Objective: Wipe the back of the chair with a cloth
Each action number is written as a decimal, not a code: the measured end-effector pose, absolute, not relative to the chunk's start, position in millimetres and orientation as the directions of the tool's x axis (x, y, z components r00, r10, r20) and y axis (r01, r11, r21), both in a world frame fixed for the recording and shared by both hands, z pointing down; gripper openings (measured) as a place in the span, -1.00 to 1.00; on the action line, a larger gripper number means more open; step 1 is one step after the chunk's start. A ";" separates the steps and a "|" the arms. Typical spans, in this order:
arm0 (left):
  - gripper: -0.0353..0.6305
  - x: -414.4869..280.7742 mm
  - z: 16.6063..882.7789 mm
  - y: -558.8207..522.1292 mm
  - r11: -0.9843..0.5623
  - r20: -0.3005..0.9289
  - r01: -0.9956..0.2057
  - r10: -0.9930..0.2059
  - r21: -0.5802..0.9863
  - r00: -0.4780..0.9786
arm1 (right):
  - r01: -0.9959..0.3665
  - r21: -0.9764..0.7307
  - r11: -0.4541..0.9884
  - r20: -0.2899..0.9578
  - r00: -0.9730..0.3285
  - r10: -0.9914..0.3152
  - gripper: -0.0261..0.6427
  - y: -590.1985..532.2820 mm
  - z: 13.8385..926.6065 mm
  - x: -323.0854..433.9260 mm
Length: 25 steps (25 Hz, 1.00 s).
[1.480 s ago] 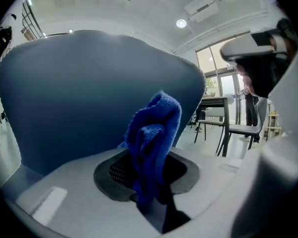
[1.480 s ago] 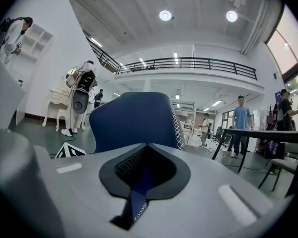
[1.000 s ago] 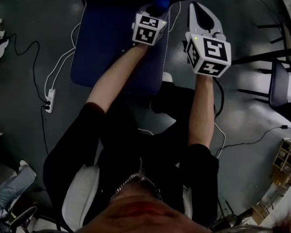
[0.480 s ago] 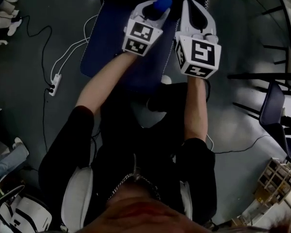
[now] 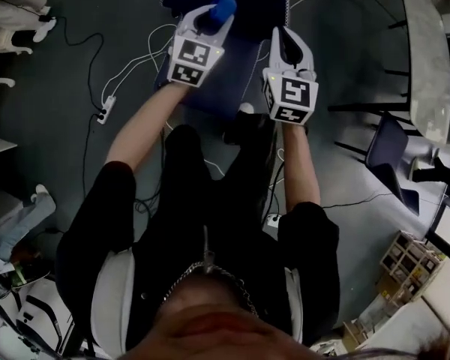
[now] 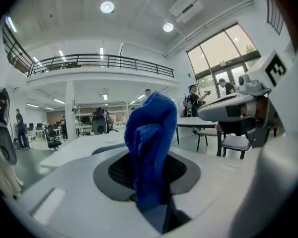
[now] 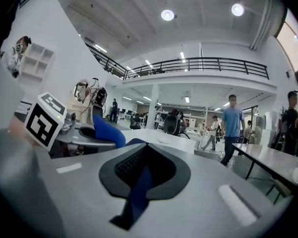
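— Asking after the blue cloth: where, and held how?

— Pinched in the left tool, clamped by its lower end, with the bunched free end standing up past the tips. From the head view, poised over the far part of the blue chair, not clearly touching it.

— And the right tool?

— Just beside the left, a little nearer the body. Jaws almost together and gripping nothing, with only a sliver of blue showing through the slit.

— Which way from cloth to chair?

— Down and slightly ahead. Both tools aimed level into the room rather than at the upholstery, so probably calling for a downward tip of the left wrist to lay cloth on the back. Hard to tell seat from back here.

— Around that?

— Grey floor, trailing cables, and a white power strip off to the left.
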<state>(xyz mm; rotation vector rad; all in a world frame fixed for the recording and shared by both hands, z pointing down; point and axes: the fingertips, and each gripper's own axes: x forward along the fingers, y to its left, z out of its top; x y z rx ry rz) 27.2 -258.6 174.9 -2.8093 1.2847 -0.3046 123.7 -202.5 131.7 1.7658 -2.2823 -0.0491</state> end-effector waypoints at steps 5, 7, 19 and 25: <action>-0.54 -19.3 69.8 -213.5 -0.652 0.194 -0.753 -0.753 -0.092 0.629 | -0.960 0.124 0.250 0.229 -0.218 -0.949 -0.91 -145.8 34.3 91.9; -0.54 -34.6 29.1 -191.8 -0.657 0.194 -0.749 -0.748 -0.081 0.635 | -0.963 0.106 0.248 0.253 -0.215 -0.943 -0.91 -120.4 1.6 75.6; -0.54 -87.9 -74.4 -76.7 -0.665 0.173 -0.743 -0.742 -0.072 0.648 | -0.981 -0.010 0.193 0.237 -0.190 -0.953 -0.92 -23.7 -70.9 21.8; -0.53 -111.1 -69.3 -23.5 -0.662 0.202 -0.747 -0.742 -0.064 0.640 | -0.979 -0.035 0.200 0.244 -0.202 -0.949 -0.92 26.9 -61.0 -15.6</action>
